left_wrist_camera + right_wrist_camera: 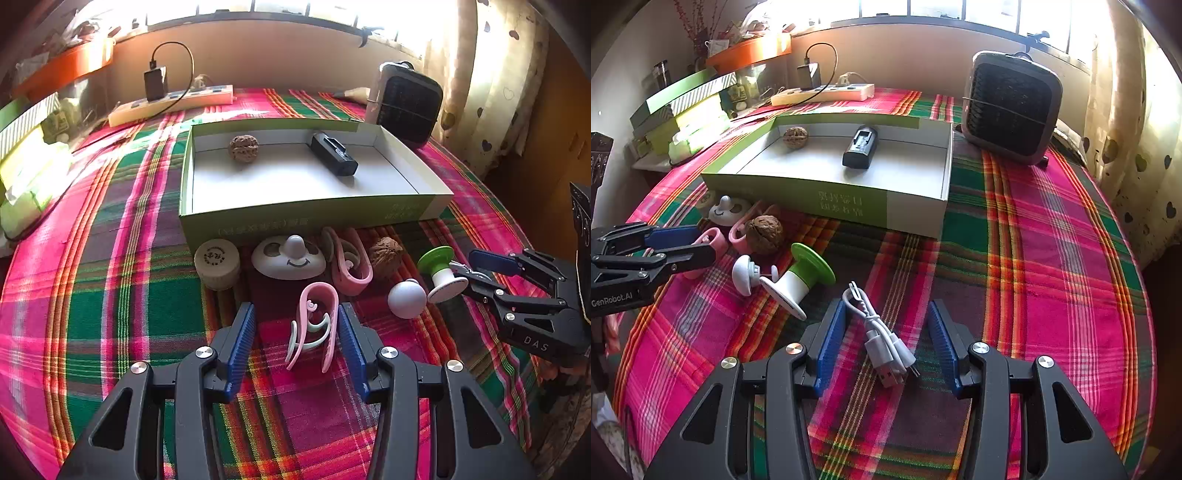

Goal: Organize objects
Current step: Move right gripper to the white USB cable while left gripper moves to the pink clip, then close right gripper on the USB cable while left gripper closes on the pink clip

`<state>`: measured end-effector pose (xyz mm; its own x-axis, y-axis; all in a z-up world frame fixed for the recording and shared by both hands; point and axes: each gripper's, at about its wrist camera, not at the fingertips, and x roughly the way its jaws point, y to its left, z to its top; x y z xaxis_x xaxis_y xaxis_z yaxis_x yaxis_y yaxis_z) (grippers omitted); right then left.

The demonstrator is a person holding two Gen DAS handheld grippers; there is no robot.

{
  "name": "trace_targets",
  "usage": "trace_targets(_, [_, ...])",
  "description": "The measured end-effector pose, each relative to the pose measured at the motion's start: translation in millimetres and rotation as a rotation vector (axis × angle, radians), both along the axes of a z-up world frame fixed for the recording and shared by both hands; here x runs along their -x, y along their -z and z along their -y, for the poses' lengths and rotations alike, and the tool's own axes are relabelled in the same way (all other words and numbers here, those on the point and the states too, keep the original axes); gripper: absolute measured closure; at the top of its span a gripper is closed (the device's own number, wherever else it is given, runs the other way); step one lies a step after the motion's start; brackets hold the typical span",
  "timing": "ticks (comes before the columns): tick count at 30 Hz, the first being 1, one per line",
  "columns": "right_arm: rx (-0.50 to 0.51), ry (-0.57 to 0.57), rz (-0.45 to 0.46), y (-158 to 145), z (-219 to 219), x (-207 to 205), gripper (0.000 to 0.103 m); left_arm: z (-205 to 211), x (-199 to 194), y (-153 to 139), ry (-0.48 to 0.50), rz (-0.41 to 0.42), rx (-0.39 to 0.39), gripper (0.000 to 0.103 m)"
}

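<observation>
Pink clip [314, 325] sits between the left gripper's [297, 325] spread jaws; white cable [882, 338] lies between the right gripper's [886, 332] spread jaws.

Neither pair of blue pads presses on anything: the clip stands on edge just beside the right-hand pad, its long axis running along the fingers toward the box, so a straight closing should catch its flat sides. The bundled cable lies loose on the plaid cloth [1052, 240], slanting across the gap and nearer the left-hand pad, plugs toward the camera. Further out, a green-and-white spool [803, 277], a white knob [744, 273], a loose walnut [764, 233] and a second pink clip [351, 264] crowd the box's near wall. Green box [295, 218] holds only a walnut [242, 147] and a black charger [333, 154], well apart, with most of its floor bare.
</observation>
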<state>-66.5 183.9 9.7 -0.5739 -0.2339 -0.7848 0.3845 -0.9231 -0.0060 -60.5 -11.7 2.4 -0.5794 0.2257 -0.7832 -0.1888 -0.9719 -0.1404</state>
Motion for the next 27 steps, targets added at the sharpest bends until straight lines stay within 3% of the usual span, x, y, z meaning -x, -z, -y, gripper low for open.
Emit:
trace_targets(6, [-0.001,0.0,-0.001,-0.2,0.3,0.0,0.056,-2.5,-0.2,0.0,-0.009,-0.007,0.013,0.059])
trace_targets(9, [0.003,-0.004,-0.001,-0.6,0.6,-0.1,0.061,-3.4,-0.2,0.2,-0.01,-0.009,0.022,0.06])
trace_targets(20, [0.004,-0.003,-0.006,-0.9,0.7,-1.1,0.083,1.2,-0.9,0.7,-0.035,-0.016,0.044,0.078])
trace_targets(27, [0.004,0.001,-0.007,-0.9,0.4,-1.3,0.085,2.7,-0.9,1.2,-0.039,-0.019,0.042,0.082])
